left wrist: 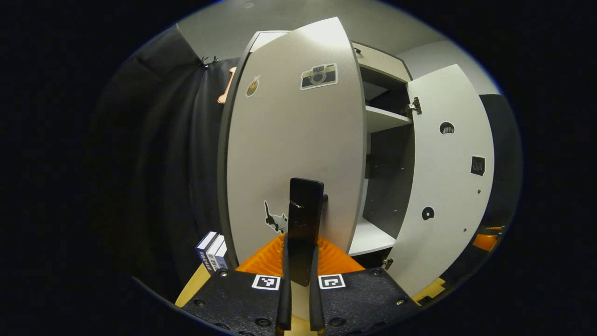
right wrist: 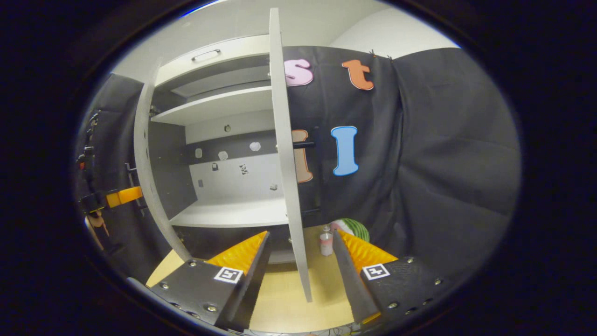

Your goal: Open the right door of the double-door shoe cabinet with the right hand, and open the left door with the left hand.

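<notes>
Left gripper (left wrist: pixel 301 261), nearest in the left gripper view, is clenched on the dark bar handle (left wrist: pixel 305 219) of the left door (left wrist: pixel 294 140); both fingers press the handle's sides. That door is swung partly out, stickers on its face: a camera up top, a cat low down. Past its edge the shoe cabinet (left wrist: pixel 380 119) interior shows w/ shelves, and the right door (left wrist: pixel 450 177) stands wide open, inner face toward the camera. Small boxes (left wrist: pixel 212 252) sit on the wooden floor at the cabinet's left foot. In the right gripper view, right gripper (right wrist: pixel 301 254) is released, fingers spread wide, w/ the right door's edge (right wrist: pixel 284 154) standing between them, touching neither as far as can be told. A small bottle (right wrist: pixel 326 242) and a green-striped ball (right wrist: pixel 354 228) sit on the floor beyond, near the black cloth.
</notes>
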A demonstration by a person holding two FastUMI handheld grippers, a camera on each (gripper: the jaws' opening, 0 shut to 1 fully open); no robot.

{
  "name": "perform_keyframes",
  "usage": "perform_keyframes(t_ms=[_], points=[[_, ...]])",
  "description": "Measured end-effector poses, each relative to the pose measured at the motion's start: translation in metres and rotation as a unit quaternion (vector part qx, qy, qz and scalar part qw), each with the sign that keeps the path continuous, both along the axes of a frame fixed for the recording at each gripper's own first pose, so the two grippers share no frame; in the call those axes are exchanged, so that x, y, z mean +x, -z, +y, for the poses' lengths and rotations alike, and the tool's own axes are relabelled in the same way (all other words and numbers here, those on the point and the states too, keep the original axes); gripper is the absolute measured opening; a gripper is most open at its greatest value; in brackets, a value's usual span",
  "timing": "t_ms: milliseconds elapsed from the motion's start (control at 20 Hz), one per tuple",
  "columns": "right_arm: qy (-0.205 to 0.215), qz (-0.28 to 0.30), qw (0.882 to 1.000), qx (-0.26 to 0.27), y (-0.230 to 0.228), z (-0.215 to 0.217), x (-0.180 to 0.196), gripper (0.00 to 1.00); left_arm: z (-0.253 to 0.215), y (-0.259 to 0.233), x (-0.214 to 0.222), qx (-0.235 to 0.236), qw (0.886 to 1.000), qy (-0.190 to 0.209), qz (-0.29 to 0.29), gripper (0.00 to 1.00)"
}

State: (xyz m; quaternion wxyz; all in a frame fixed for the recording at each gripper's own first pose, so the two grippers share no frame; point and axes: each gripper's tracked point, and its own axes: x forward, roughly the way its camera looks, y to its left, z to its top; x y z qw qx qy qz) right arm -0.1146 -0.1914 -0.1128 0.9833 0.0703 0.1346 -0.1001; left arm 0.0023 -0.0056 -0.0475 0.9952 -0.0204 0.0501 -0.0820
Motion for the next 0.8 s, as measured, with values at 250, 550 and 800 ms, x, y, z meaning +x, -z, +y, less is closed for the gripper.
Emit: perform_keyframes(t_ms=[250, 550, 800], points=[[-0.015, -0.005, 1.0, 0.006, -0.002, 0.009, 0.003, 0.78, 0.019, 0.0, -0.01, -0.001, 1.0, -0.027, 0.001, 0.15], [-0.041, -0.008, 0.999, 0.009, -0.002, 0.023, 0.007, 0.78, 0.04, -0.001, -0.018, 0.016, 0.998, -0.061, 0.005, 0.12], [-0.064, -0.006, 0.998, 0.008, 0.0, 0.032, 0.007, 0.79, 0.062, -0.001, -0.025, 0.024, 0.995, -0.097, 0.011, 0.06]])
